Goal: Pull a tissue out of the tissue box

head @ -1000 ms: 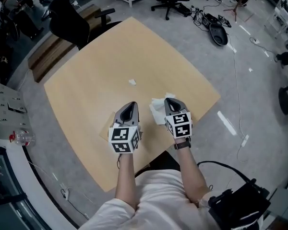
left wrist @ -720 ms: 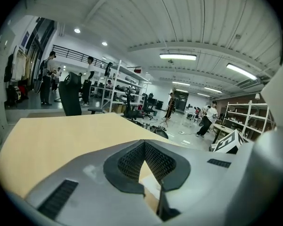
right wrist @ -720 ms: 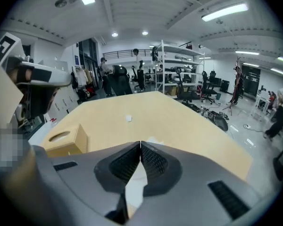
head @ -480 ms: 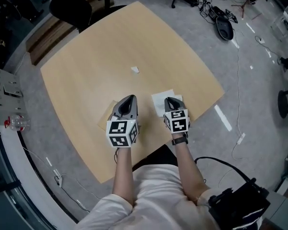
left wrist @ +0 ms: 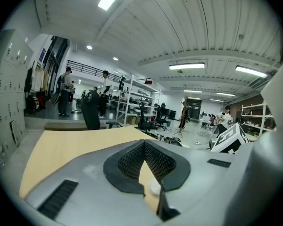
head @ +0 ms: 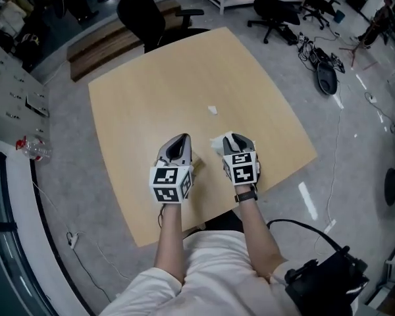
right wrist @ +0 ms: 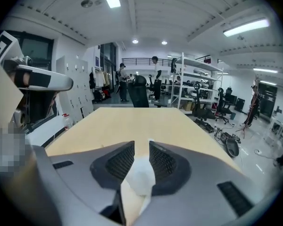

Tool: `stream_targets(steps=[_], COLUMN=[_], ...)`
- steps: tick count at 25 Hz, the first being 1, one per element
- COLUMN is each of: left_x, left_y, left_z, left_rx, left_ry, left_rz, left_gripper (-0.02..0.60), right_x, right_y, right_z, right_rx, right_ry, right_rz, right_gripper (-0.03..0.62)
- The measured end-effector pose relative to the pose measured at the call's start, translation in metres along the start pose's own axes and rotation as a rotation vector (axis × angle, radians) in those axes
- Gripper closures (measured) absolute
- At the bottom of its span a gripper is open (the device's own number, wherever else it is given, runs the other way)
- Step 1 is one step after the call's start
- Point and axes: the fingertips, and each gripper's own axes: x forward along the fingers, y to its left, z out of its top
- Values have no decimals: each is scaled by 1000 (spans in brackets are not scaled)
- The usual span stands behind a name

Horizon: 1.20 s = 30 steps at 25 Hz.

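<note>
Tissue [right wrist: 140, 178]: limp, near weightless, tears easily, so pinch a bunched fold, not one thin edge. It sits loose between the right gripper [right wrist: 141, 144] fingers, which have just been opening, and trails onto the surface [head: 158, 104]. Left gripper [left wrist: 145, 142] fingers closed, empty. No box made out.

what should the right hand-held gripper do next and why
Probably lift the right hand-held gripper up and away. Its jaws have just been opening, and the white tissue sits between them over the table, so backing off should leave it lying there.
</note>
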Motion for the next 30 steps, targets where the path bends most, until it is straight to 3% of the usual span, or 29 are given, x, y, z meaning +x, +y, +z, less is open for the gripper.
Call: stream_targets(steps=[7,12,16,18,23,30], left_x=[-63,-110,-139,-151,-168,-176], left_y=[37,61,72,75,77,66], left_z=[35,67,80,83,89,95], left_rx=[8,36,47,52,65,77], left_ry=[-87,-189,-238,-260,-293,-302], left_rz=[120,213,267,285,298,285], left_gripper=[581,581,580,581,581,581], right_x=[-21,-54,-89,-104,-122,-135], right_y=[64,136,193,218,250,240], right_z=[72,138,171,179,184,192], right_rx=[-54,-117,-146,-173,-218,-194], right_ry=[-163,-341,-443,-481,-517,-553], right_rz=[103,249,399,454,494,460], right_gripper=[517,520,591,591,591,590])
